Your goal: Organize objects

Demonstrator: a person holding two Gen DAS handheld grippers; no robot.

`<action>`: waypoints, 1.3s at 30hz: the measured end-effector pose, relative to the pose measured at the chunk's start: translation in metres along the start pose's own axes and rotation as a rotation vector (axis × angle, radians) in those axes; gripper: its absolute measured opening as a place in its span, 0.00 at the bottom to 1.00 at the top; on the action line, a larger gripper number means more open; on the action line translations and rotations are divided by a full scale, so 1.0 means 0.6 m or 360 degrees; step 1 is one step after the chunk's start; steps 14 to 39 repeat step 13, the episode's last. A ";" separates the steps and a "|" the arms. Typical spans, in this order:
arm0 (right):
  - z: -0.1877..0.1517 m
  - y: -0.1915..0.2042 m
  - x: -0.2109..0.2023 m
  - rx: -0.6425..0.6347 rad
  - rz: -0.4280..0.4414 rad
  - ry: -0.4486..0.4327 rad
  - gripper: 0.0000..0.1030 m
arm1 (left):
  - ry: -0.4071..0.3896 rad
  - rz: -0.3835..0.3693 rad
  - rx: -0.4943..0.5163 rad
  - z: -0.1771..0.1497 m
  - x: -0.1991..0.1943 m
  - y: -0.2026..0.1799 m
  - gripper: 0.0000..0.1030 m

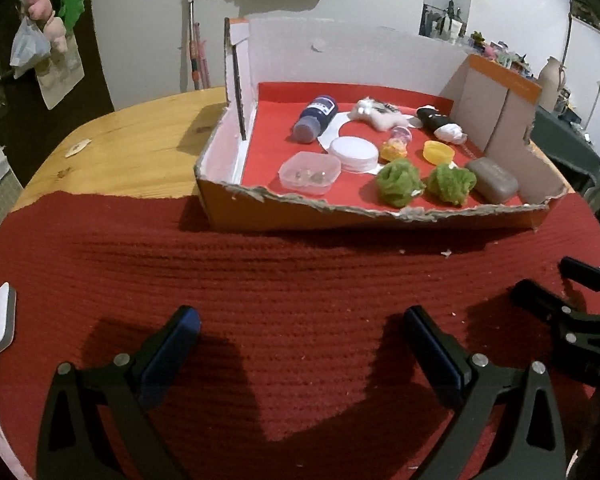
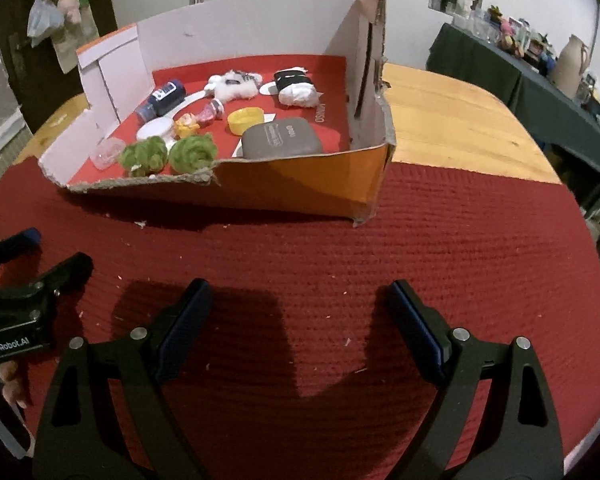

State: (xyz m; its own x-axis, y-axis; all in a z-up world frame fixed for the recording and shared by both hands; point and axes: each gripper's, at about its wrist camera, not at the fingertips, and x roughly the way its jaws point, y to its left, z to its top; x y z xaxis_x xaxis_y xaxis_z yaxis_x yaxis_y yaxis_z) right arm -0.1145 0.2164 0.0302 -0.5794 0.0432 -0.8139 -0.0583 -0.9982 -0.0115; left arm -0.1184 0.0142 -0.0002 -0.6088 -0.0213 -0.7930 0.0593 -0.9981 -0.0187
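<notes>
Hovering over the red mat (image 1: 292, 280), the left gripper (image 1: 300, 332) and right gripper (image 2: 296, 304) are both showing fingers spread wide, gripping nothing. The cardboard box (image 1: 372, 216) is sitting at twelve o'clock on the tabletop (image 1: 140, 140), containing two green pom-poms (image 1: 400, 182), a grey case (image 1: 494, 180), a yellow cap (image 1: 439, 151) and a blue bottle (image 1: 315, 119).

Red ribbed cloth (image 1: 300, 272); orange box (image 2: 300, 184) w/ red lining.
</notes>
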 end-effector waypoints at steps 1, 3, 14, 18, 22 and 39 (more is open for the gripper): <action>0.000 0.001 0.000 -0.0002 -0.0007 0.0002 0.89 | 0.0000 0.0006 -0.0003 0.000 0.001 -0.001 1.00; 0.001 0.000 0.002 0.0006 -0.0014 0.0008 0.91 | 0.0001 0.0016 -0.0004 0.001 0.001 -0.001 1.00; 0.003 -0.004 0.008 0.0039 -0.0037 0.0036 0.99 | -0.0012 0.0020 -0.0015 0.003 0.003 -0.002 1.00; 0.003 -0.004 0.008 0.0039 -0.0037 0.0036 0.99 | -0.0012 0.0020 -0.0015 0.003 0.003 -0.002 1.00; 0.003 -0.004 0.008 0.0039 -0.0037 0.0036 0.99 | -0.0012 0.0020 -0.0015 0.003 0.003 -0.002 1.00; 0.003 -0.004 0.008 0.0039 -0.0037 0.0036 0.99 | -0.0012 0.0020 -0.0015 0.003 0.003 -0.002 1.00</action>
